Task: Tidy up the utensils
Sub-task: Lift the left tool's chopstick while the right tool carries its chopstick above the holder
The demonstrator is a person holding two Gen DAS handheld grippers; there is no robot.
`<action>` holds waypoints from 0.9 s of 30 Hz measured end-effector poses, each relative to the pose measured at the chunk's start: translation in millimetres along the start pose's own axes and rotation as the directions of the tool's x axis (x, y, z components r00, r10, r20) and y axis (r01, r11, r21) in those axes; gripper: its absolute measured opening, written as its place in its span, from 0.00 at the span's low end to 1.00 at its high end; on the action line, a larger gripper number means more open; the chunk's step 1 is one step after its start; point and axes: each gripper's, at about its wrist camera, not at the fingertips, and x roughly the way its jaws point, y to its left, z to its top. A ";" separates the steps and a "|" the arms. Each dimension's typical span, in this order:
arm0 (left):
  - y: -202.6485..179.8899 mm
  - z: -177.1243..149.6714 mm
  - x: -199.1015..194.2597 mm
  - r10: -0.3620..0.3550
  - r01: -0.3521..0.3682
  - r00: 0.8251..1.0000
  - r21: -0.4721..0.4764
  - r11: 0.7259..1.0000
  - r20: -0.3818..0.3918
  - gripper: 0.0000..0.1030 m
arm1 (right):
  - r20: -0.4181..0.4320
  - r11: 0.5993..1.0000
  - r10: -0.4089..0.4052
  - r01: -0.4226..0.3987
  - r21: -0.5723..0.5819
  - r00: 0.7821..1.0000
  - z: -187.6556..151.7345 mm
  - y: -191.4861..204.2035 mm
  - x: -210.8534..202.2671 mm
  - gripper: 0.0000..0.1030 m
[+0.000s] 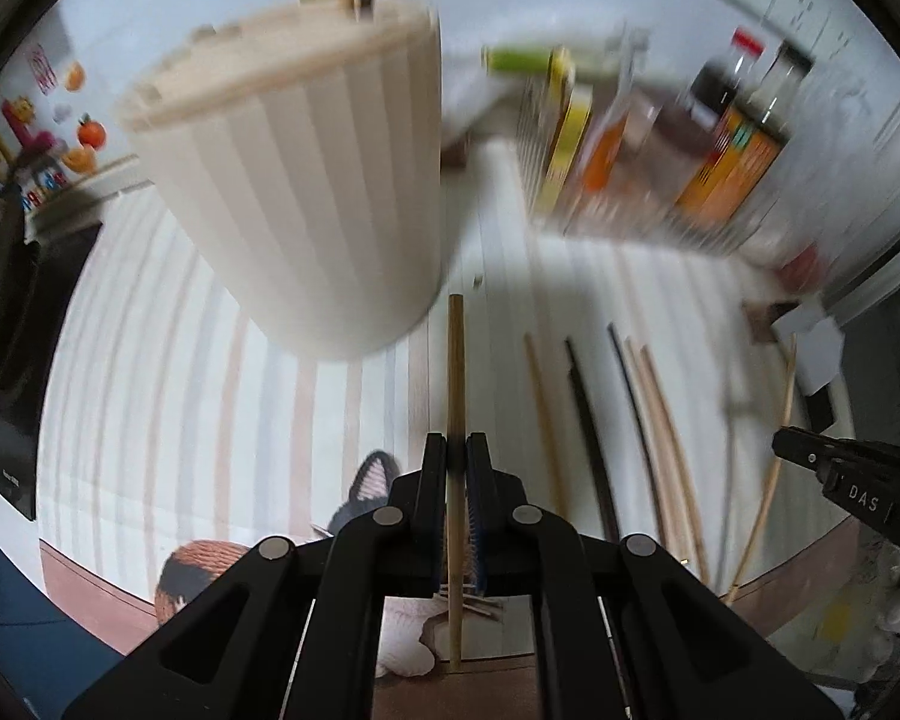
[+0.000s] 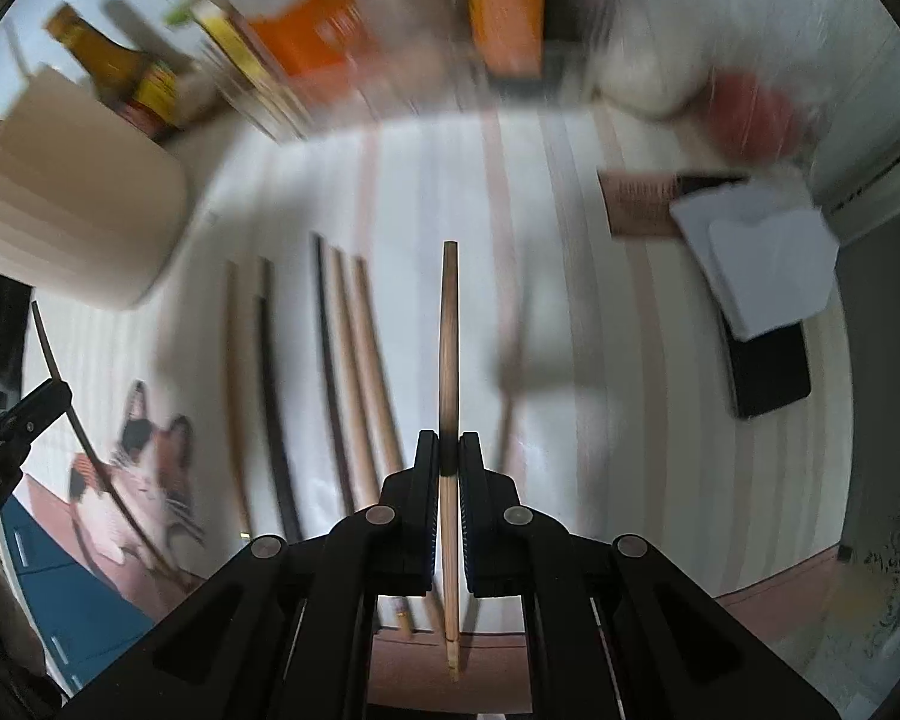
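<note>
The left gripper (image 1: 456,450) is clenched on a light wooden chopstick (image 1: 456,360), which runs between its jaws and points forward above the desk (image 1: 210,390). The right gripper (image 2: 448,450) is likewise clenched on a wooden chopstick with a darkened middle (image 2: 449,330), held clear of the striped cloth (image 2: 600,360) that covers the desk.

Just beyond the grippers, more chopsticks lie side by side on the cloth: two dark ones (image 2: 327,360) and several wooden ones (image 2: 354,360), roughly parallel.

Farther off, to the left, stands a ribbed cream holder (image 1: 306,192) with a few sticks rising from its top.

At the back of the desk, bottles and boxes (image 1: 660,150) are lined up, badly blurred. A white paper and a dark flat object (image 2: 768,372) lie at the right.
</note>
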 end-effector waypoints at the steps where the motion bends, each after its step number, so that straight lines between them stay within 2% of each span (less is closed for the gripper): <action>1: 1.6 -3.1 -9.0 -0.005 0.005 1.000 -0.002 1.000 0.021 0.04 | 0.027 1.000 0.009 -0.008 -0.004 1.000 1.0 3.7 -9.7 0.06; 5: 0.9 6.5 -53.2 -0.024 0.025 0.993 -0.006 1.000 0.117 0.04 | 0.149 0.999 0.045 -0.040 -0.035 0.988 8.5 21.8 -52.9 0.06; 8: 0.3 26.6 -87.4 -0.059 0.061 0.978 -0.004 0.998 0.199 0.04 | 0.247 0.995 0.086 -0.072 -0.065 0.965 26.8 37.1 -93.1 0.06; 10: -3.1 41.4 -109.5 -0.090 0.094 0.964 -0.002 0.996 0.249 0.04 | 0.315 0.991 0.127 -0.104 -0.088 0.940 41.6 44.9 -124.9 0.06; 11: -4.1 51.0 -123.9 -0.102 0.105 0.957 0.005 0.994 0.273 0.04 | 0.356 0.986 0.157 -0.128 -0.103 0.921 51.7 52.3 -146.6 0.06; 13: -6.4 71.6 -150.1 -0.126 0.130 0.936 0.010 0.991 0.329 0.04 | 0.405 0.979 0.197 -0.160 -0.124 0.893 66.0 61.6 -172.2 0.06; 15: -4.1 90.9 -171.7 -0.135 0.142 0.916 0.009 0.990 0.378 0.04 | 0.467 0.969 0.244 -0.195 -0.151 0.850 88.4 76.7 -204.1 0.06; 18: 5.1 122.0 -202.2 -0.113 0.133 0.880 -0.010 0.991 0.461 0.04 | 0.526 0.958 0.285 -0.225 -0.176 0.801 119.2 99.0 -231.6 0.06; 19: 11.6 133.5 -212.7 -0.096 0.122 0.868 -0.022 0.992 0.488 0.04 | 0.532 0.955 0.295 -0.234 -0.181 0.794 127.2 107.2 -235.7 0.06; 20: 16.7 141.2 -218.3 -0.080 0.112 0.860 -0.033 0.993 0.504 0.04 | 0.544 0.950 0.312 -0.253 -0.182 0.779 138.7 115.9 -239.6 0.06; 21: 21.2 148.5 -221.3 -0.067 0.104 0.853 -0.043 0.994 0.517 0.04 | 0.547 0.947 0.320 -0.259 -0.188 0.774 143.0 121.0 -241.9 0.06; 24: 40.9 171.3 -224.5 -0.013 0.065 0.844 -0.080 0.995 0.536 0.04 | 0.542 0.934 0.356 -0.295 -0.200 0.761 171.4 145.3 -237.8 0.06; 27: 60.0 189.5 -215.1 0.024 0.045 0.853 -0.118 0.992 0.522 0.04 | 0.537 0.929 0.370 -0.305 -0.209 0.758 193.1 168.4 -227.6 0.06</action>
